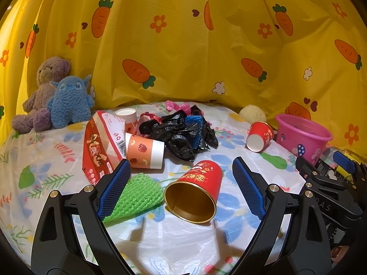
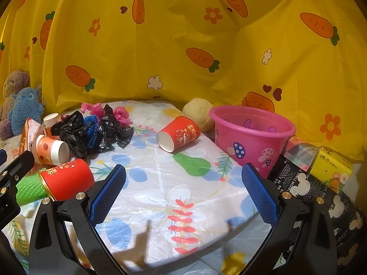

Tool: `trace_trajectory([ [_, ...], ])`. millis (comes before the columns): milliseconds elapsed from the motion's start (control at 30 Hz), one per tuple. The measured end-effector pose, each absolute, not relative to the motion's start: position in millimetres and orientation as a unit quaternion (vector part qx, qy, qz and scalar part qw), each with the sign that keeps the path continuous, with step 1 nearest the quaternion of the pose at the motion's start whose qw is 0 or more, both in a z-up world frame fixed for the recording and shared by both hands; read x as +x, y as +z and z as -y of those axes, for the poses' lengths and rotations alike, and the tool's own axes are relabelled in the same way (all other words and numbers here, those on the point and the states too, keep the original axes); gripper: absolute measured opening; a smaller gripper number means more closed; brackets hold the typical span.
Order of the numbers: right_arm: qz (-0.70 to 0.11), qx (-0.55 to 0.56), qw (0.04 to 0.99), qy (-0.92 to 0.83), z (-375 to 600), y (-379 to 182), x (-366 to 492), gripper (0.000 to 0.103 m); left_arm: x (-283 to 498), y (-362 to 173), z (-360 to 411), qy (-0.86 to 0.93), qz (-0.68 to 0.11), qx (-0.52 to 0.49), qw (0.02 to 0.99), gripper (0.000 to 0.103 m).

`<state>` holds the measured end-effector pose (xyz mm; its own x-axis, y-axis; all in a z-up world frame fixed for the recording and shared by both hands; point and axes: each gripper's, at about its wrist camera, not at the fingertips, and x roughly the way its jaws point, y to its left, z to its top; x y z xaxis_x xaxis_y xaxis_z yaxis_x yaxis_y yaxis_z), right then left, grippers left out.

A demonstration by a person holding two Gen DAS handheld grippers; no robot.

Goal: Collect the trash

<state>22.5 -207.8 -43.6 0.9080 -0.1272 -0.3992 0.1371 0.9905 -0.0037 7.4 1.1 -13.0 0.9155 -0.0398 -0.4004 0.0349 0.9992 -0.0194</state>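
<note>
- my left claw (image 1: 181,190) is spread wide, red gold-lined cup (image 1: 195,192) lying tipped between the fingers
- right claw (image 2: 183,194) wide too, empty, pink bucket (image 2: 252,137) at 1 o'clock

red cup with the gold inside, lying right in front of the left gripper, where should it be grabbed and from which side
Grip the red cup across its side wall, near mid-body. It lies on its side, gold mouth toward the camera, already between the open left gripper fingers, so come straight forward and down, closing on the left and right walls.

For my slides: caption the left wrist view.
Open left gripper hovers over a tipped red cup beside green foam netting on the cluttered floral table.
</note>
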Motion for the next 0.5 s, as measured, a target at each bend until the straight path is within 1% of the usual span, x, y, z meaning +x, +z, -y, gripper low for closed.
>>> trace_trajectory([
  [500,-0.208,0.009,0.976,-0.065,208.0,-48.4,31.0,0.098,11.5,-15.0,0.5,-0.021,-0.208,-0.007,0.978,0.089],
])
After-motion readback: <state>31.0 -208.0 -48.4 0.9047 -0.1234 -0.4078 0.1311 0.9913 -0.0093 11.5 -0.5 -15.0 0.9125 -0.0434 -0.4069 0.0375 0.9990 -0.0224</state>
